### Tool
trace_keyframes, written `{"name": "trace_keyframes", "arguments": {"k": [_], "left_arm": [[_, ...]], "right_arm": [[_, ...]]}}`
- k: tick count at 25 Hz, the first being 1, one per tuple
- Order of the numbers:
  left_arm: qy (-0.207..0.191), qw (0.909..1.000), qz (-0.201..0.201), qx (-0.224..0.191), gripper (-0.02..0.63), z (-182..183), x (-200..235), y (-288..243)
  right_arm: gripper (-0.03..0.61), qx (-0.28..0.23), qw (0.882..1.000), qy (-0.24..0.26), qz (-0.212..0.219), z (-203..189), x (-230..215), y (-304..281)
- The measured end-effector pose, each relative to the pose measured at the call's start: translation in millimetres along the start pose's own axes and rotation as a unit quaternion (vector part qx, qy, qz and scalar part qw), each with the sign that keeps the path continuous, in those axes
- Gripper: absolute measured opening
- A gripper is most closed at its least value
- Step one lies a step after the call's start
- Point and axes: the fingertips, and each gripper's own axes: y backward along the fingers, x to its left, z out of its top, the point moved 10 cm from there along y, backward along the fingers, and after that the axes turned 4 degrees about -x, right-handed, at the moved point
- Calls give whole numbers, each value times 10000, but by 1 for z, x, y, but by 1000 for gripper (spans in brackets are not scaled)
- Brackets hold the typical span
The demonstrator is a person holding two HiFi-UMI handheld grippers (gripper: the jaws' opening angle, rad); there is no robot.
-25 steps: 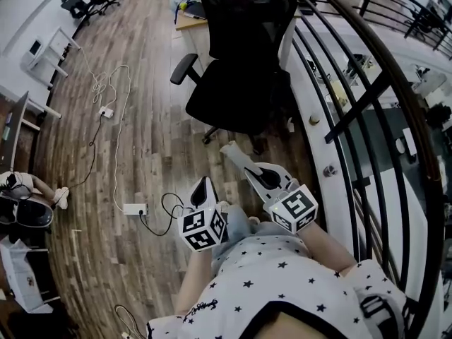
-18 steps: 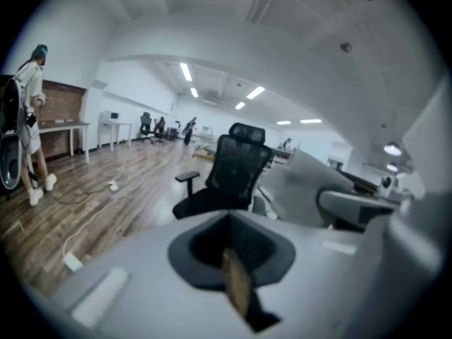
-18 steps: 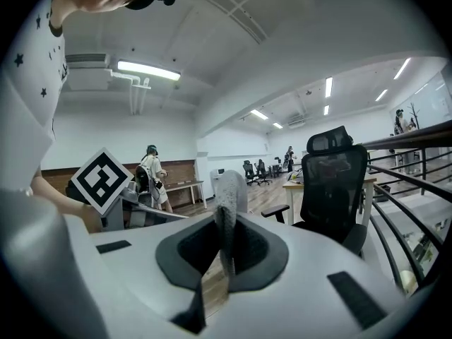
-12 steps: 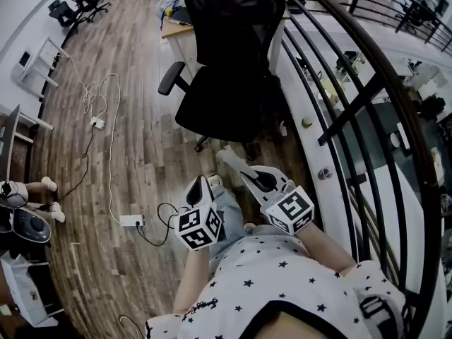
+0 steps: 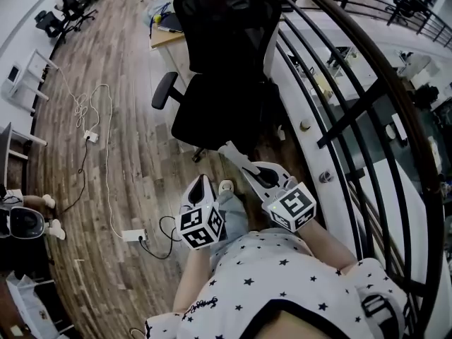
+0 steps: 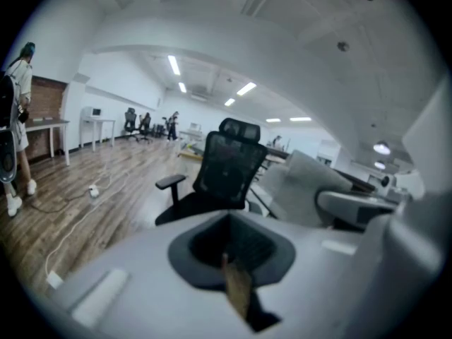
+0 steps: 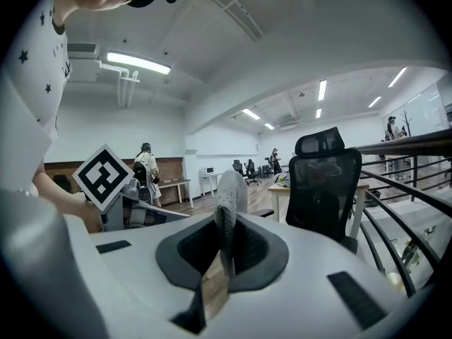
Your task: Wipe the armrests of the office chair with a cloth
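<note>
A black mesh office chair (image 5: 224,62) stands ahead on the wood floor, its back toward me, and its left armrest (image 5: 164,90) sticks out to the left. The chair also shows in the left gripper view (image 6: 226,171) and the right gripper view (image 7: 325,189). My right gripper (image 5: 248,169) is shut on a pale grey cloth (image 5: 233,152), which stands up between its jaws (image 7: 227,203). My left gripper (image 5: 200,187) is shut with nothing in it. Both grippers hang in front of my body, well short of the chair.
A black metal railing (image 5: 353,97) curves along the right side. White cables and a power strip (image 5: 133,235) lie on the floor at left. A wooden desk (image 5: 166,30) stands behind the chair. A person (image 6: 15,119) stands far off on the left.
The chair has drawn nearer and shifted left in the head view, and a shoe now shows beneath the grippers. Both grippers keep their pose, the right still holding the cloth.
</note>
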Motion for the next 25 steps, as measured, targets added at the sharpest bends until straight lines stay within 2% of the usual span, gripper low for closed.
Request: {"name": "trace_keyframes", "arguments": {"k": [15,25], "left_arm": [[-296,9967,-715,250,8,68,45,-117],[-553,9883,-1342,478,8,105,60,-206]], "right_arm": [[26,67,9956,20,-938,28,-73,-89],[26,48,9858,-85,-1676,38,-122,-137]]}}
